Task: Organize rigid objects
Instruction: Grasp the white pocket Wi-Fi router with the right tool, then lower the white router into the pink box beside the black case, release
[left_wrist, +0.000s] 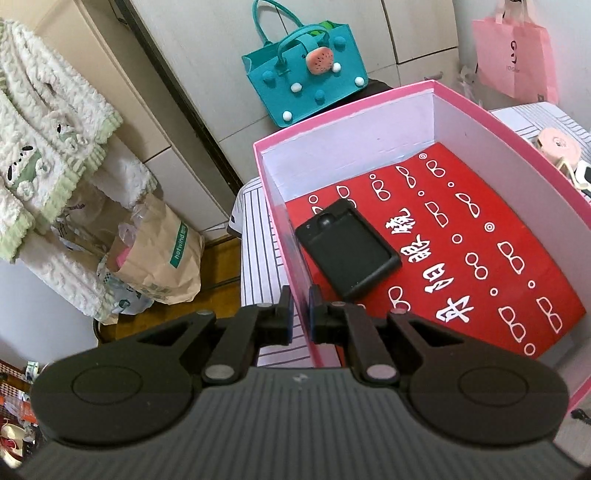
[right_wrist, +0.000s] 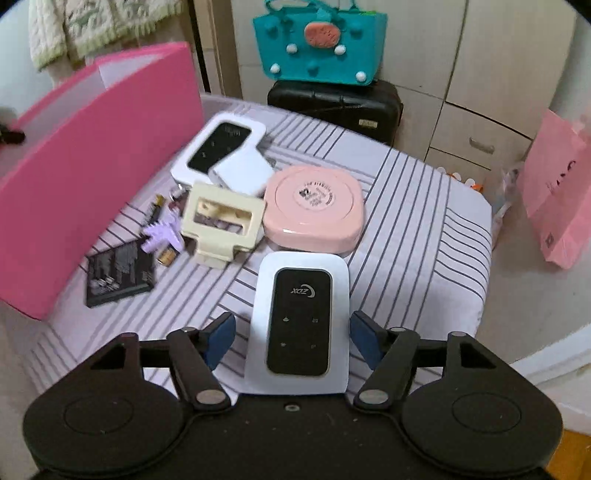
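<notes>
The left gripper tilts steeply downward, its jaws pinched onto the near wall of the pink box, one pad outside the wall and one inside. Just past the fingertips, at 12 o'clock inside the box, a black flat device lies on the red printed lining. Beyond the box, at 12 o'clock, a teal felt bag stands against pale cabinet doors; at 9 o'clock a brown paper bag sits on the wooden floor below a fuzzy white garment, and a pink shopping bag hangs at 2 o'clock.

The right gripper also points down at a slant, jaws spread wide, with a white pocket router lying between the blue pads; neither pad touches it. It rests on a striped cloth covering the table. Farther on, at 12 o'clock, sits a pink rounded case, with a cream plastic holder just beside it at 11 o'clock. A purple clip, small batteries and a dark flat pack lie toward 10 o'clock, near the pink box's outer wall. Behind them, a second white router lies partly under a white block. At the far edge a black case carries the teal bag.
</notes>
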